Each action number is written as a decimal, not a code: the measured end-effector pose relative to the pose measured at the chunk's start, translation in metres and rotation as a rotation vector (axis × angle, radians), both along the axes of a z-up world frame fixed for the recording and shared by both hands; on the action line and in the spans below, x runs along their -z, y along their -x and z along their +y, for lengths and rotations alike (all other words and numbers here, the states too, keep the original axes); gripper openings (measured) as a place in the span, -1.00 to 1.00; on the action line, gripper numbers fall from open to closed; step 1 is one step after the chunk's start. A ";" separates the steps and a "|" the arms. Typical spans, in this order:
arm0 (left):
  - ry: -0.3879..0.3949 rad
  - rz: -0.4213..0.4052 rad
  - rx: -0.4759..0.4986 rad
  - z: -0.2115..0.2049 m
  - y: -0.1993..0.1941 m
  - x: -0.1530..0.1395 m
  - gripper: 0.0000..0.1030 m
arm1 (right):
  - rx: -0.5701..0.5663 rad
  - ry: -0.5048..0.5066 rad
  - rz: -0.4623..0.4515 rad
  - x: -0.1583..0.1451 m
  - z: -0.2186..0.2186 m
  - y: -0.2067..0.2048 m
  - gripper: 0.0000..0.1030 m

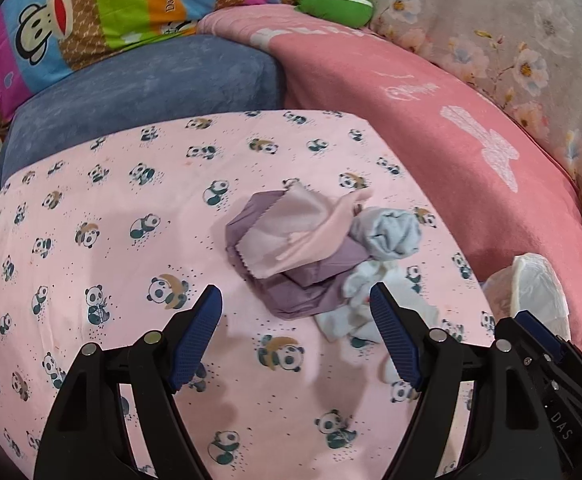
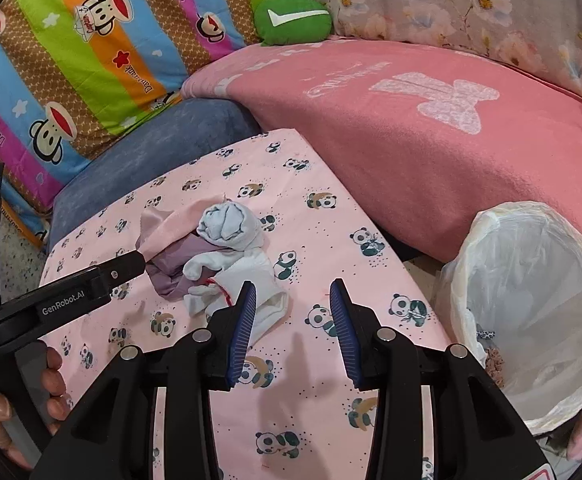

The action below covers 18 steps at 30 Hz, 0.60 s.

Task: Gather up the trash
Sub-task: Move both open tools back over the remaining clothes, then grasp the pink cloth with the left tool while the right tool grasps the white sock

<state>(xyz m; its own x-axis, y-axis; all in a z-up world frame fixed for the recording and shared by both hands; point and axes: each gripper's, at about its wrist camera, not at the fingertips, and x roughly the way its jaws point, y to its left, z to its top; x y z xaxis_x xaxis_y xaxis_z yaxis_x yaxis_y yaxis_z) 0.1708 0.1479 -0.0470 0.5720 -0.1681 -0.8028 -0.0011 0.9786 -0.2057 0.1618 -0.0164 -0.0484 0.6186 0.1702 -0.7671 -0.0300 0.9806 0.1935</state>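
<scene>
A crumpled pile of purple, pink and pale-blue cloth scraps remains uncollected on the panda-print sheet; the white-lined bin is judged nearly empty. Left gripper and right gripper are held agape, nothing gripped.

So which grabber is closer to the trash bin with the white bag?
Right. The right gripper hovers over the panda cloth just beside the trash bin, which sits to its right. The left gripper is further away, facing the purple cloth.

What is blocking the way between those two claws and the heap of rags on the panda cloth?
Nothing visible. The left gripper and right gripper both hang open just short of the rags.
</scene>
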 end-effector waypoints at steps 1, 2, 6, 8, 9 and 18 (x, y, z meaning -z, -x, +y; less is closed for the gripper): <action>0.002 0.004 -0.002 0.002 -0.001 0.002 0.41 | -0.004 0.001 0.006 0.003 0.003 -0.003 -0.23; 0.005 0.008 -0.003 0.004 -0.004 0.004 0.41 | -0.007 0.003 0.012 0.007 0.007 -0.006 -0.23; 0.017 0.017 -0.003 0.010 -0.013 0.011 0.41 | -0.019 0.005 0.040 0.021 0.018 -0.021 -0.23; 0.025 0.019 0.001 0.012 -0.019 0.013 0.41 | -0.023 0.005 0.054 0.028 0.023 -0.028 -0.23; 0.032 0.018 0.005 0.013 -0.022 0.014 0.41 | -0.024 0.006 0.059 0.030 0.024 -0.031 -0.23; 0.068 0.011 0.058 0.010 -0.038 0.019 0.06 | -0.033 0.012 0.130 0.063 0.035 -0.050 -0.23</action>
